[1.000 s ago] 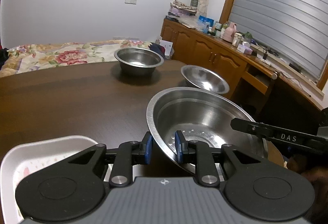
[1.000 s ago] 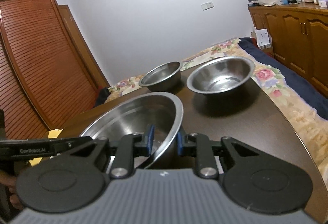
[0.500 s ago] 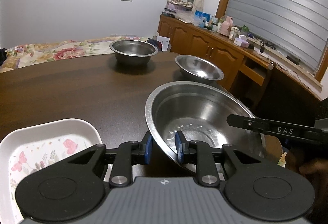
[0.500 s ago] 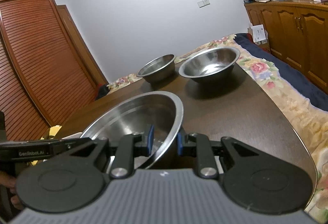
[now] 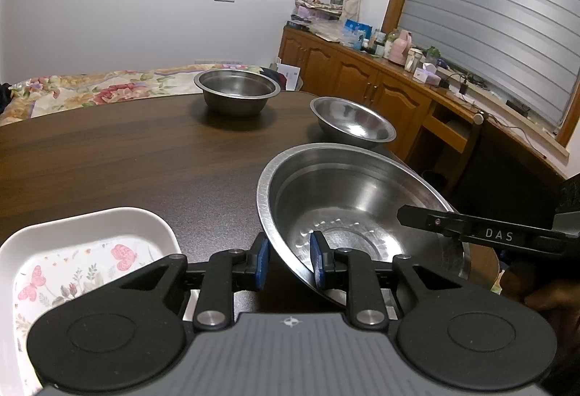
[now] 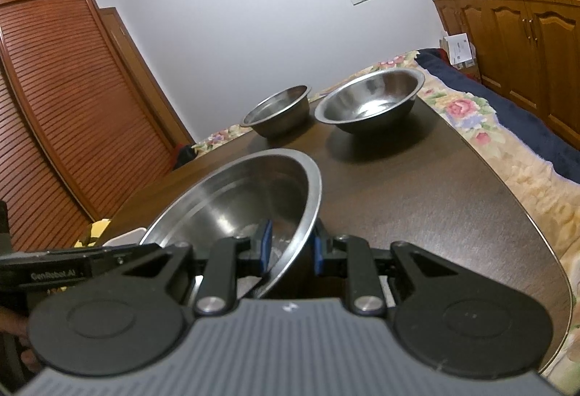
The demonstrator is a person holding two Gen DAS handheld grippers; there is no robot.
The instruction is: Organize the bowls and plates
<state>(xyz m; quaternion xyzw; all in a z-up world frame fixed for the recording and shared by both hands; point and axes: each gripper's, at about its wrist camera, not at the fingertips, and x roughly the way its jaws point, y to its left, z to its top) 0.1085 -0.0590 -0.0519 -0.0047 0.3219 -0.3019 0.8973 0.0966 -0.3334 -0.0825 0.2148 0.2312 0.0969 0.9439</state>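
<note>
A large steel bowl is held between both grippers above the dark wooden table. My left gripper is shut on its near-left rim. My right gripper is shut on the opposite rim of the same bowl. Two smaller steel bowls stand at the table's far side: a deep one and a wider one. A white floral plate lies at the near left, beside the left gripper.
The table's curved right edge drops off toward a floral bed cover. Wooden cabinets with clutter line the right wall. A slatted wooden wardrobe stands to the left in the right wrist view.
Both grippers have pulled back toward the near table edge with the large bowl. The two far bowls now look farther away, and more of the white plate shows.
</note>
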